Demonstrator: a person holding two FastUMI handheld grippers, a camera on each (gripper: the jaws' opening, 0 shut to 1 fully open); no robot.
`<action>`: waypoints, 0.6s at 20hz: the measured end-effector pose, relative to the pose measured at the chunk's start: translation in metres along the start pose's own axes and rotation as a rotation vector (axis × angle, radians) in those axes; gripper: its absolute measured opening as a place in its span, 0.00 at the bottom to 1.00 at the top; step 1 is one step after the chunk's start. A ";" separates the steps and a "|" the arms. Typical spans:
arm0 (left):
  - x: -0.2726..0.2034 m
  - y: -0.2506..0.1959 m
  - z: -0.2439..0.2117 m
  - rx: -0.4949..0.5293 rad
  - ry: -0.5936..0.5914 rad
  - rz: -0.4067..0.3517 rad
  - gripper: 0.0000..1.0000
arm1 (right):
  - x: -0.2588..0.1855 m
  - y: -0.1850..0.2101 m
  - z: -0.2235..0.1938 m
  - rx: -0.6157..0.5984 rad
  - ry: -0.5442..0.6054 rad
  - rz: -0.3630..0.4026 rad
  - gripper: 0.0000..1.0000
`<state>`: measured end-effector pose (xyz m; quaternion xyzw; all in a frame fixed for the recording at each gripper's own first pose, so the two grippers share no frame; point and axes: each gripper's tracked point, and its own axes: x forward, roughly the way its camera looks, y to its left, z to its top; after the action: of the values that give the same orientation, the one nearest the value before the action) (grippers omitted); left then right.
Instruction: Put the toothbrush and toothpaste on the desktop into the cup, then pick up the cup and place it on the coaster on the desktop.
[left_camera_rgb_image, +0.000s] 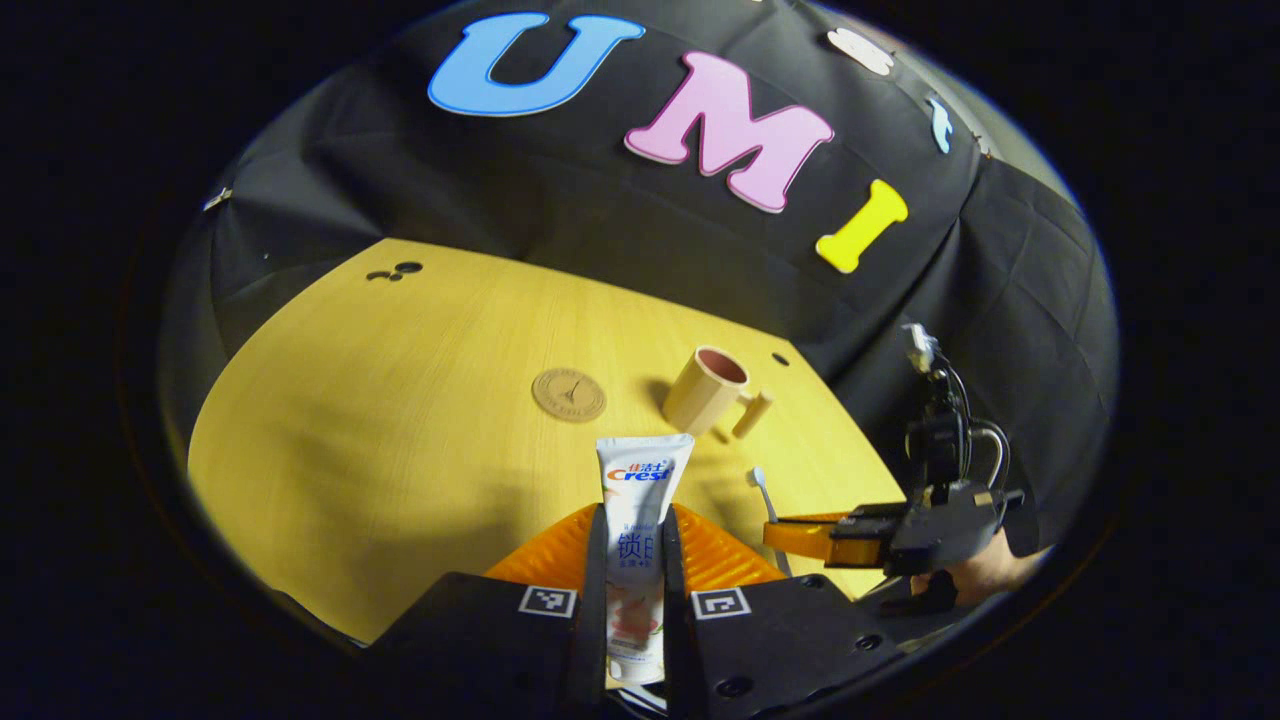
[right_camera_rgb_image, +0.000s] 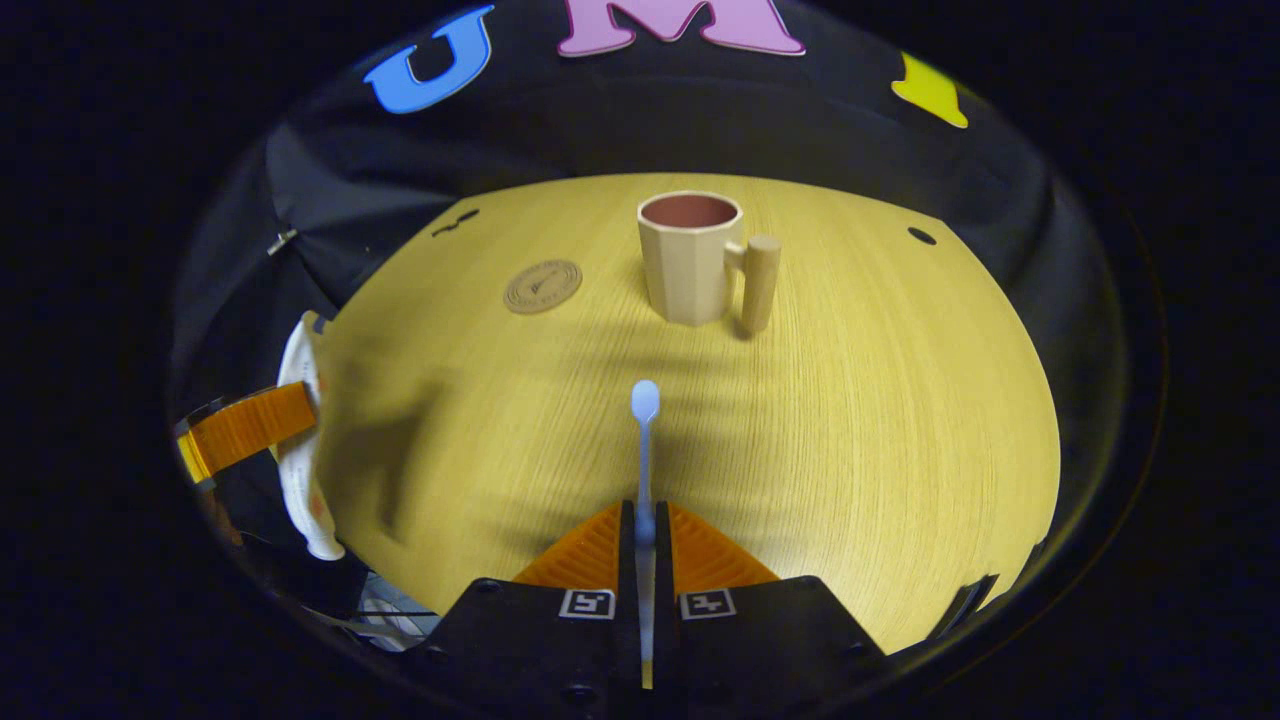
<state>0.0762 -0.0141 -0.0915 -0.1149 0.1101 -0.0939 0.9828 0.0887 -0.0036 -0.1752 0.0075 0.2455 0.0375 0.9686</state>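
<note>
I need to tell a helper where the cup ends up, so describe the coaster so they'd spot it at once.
On the table, look left of the cup standing near the far edge. The coaster lies flat there, apart from it: a thin round tan disc with a dark emblem, the only flat thing on the wood.

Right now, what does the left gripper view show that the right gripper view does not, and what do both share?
The left gripper view alone shows the left gripper shut on the toothpaste tube's printed front, and the right gripper's black body. The right gripper view alone shows the right gripper shut on the toothbrush, close up. Both show the empty cup, the coaster beside it and the wooden desktop.
</note>
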 end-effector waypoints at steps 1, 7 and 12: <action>0.007 -0.008 0.013 0.000 -0.037 -0.020 0.28 | -0.006 -0.002 0.009 0.015 -0.040 0.017 0.08; 0.061 -0.051 0.080 0.005 -0.189 -0.139 0.28 | -0.028 -0.020 0.038 0.075 -0.166 0.071 0.09; 0.106 -0.076 0.130 -0.031 -0.333 -0.233 0.28 | -0.030 -0.032 0.041 0.131 -0.219 0.104 0.09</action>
<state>0.1965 -0.0823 0.0299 -0.1561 -0.0663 -0.1853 0.9680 0.0845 -0.0377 -0.1256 0.0872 0.1396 0.0704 0.9838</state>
